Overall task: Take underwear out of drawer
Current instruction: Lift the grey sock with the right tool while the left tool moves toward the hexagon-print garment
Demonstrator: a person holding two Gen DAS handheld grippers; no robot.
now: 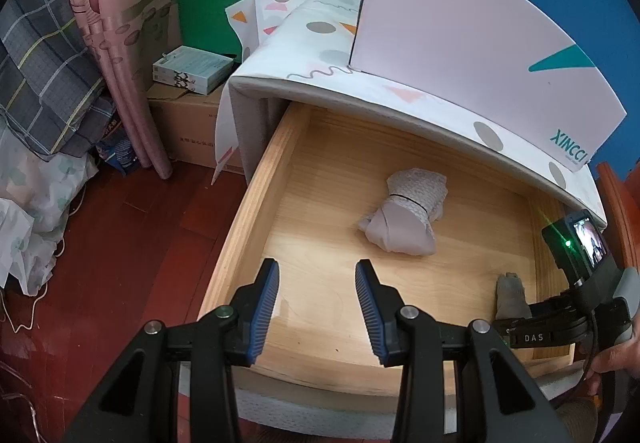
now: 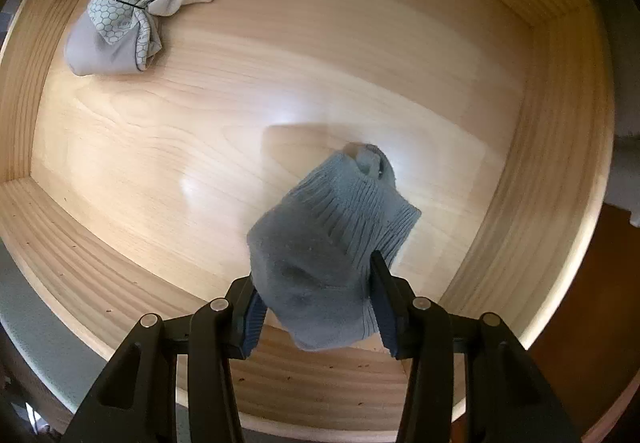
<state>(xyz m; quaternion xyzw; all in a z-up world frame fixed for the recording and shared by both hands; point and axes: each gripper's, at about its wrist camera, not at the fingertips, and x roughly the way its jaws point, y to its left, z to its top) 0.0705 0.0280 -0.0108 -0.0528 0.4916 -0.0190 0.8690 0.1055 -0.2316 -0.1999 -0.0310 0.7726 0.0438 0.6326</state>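
The wooden drawer (image 1: pixel 256 203) stands pulled out. A rolled light-grey underwear bundle (image 1: pixel 404 215) with a honeycomb-print band lies on its floor toward the back; in the right wrist view the underwear bundle (image 2: pixel 136 11) sits at the far left corner. My left gripper (image 1: pixel 317 267) hovers open over the drawer's front left, nothing between its blue pads. My right gripper (image 2: pixel 314 271) points steeply down into the drawer (image 2: pixel 560 163) and is shut on a rolled grey-blue sock (image 2: pixel 328 235), pads pressing both sides. The sock (image 1: pixel 510 295) also shows at the drawer's front right.
A patterned cloth (image 1: pixel 320 39) covers the cabinet top, with a white box (image 1: pixel 480 43) on it overhanging the drawer's back. To the left are a cardboard box (image 1: pixel 188 123), a pink curtain (image 1: pixel 120 43) and red wood floor (image 1: pixel 120 243). A person's hand (image 1: pixel 612 359) holds the right tool.
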